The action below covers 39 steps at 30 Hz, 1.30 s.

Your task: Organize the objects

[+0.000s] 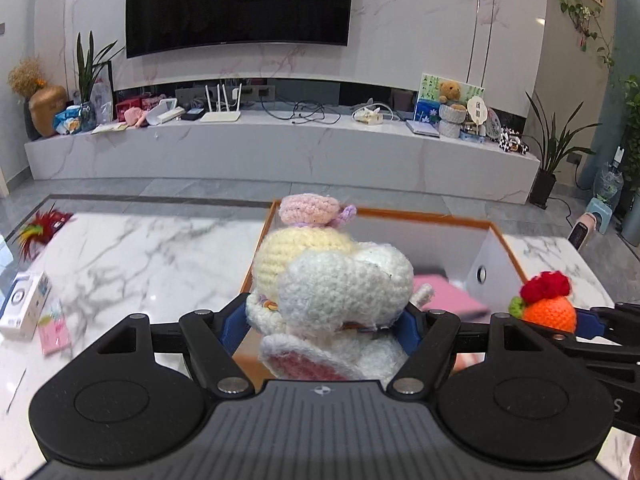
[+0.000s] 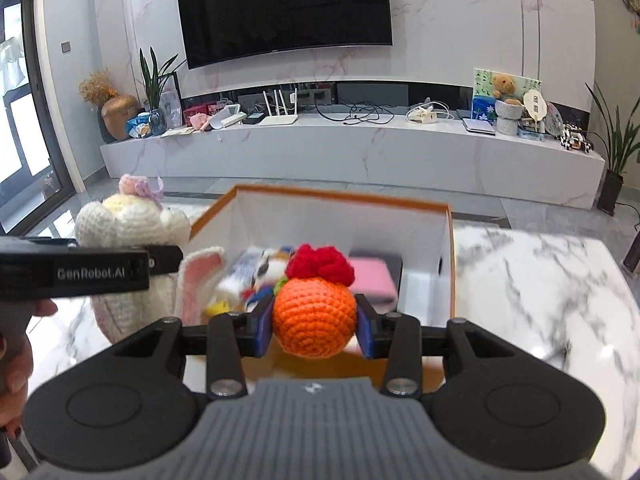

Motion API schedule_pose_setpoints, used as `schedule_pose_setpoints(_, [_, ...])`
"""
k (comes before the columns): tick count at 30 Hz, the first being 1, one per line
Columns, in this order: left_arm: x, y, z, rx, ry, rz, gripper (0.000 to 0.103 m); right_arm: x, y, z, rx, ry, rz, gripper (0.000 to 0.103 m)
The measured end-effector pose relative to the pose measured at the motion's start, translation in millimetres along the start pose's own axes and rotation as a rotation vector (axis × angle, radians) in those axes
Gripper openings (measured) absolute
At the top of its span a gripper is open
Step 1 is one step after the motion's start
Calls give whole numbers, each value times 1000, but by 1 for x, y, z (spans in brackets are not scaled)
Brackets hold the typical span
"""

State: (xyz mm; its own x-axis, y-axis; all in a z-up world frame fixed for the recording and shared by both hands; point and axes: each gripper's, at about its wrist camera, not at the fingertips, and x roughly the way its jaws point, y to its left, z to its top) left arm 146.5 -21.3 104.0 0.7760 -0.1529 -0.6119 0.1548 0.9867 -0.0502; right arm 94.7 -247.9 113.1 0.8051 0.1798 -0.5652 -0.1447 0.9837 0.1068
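Observation:
My left gripper (image 1: 322, 322) is shut on a white crochet bunny doll (image 1: 344, 292) with a yellow head and pink hat, held over the near left edge of an orange-rimmed white box (image 1: 424, 215). My right gripper (image 2: 316, 326) is shut on an orange crochet fruit (image 2: 315, 320) with a red top, held above the near side of the same box (image 2: 450, 248). The fruit (image 1: 550, 310) shows at the right in the left wrist view. The doll (image 2: 132, 220) and the left gripper's body show at the left in the right wrist view.
The box stands on a marble table (image 2: 540, 280) and holds a pink item (image 2: 374, 280) and several small colourful things (image 2: 256, 276). A white carton (image 1: 24, 306), a pink packet (image 1: 54, 330) and a red feathered item (image 1: 38, 228) lie at the table's left. A TV console (image 1: 280, 148) stands beyond.

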Motion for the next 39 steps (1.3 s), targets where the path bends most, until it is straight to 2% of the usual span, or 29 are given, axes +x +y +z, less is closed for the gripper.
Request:
schedule_pose_setpoints(4, [24,-8,24,27,14,4,84,27,-11,26,21,30,14,43])
schedule_pose_setpoints(8, [55,-12,39,52,65,12,84,63,-23,47,44,78,8,43])
schedule_pose_setpoints(19, [144,-16,45,120,244,66,84,159,-38,64,48,252,-27,43])
schedule_pose_setpoints(30, [184,-25,45,167,324,100,84,216,-51,67,68,360,-79,43])
schedule_pose_setpoints(39, [193,-22,45,148,344,87,84,233,-49,67,51,394,-112,43])
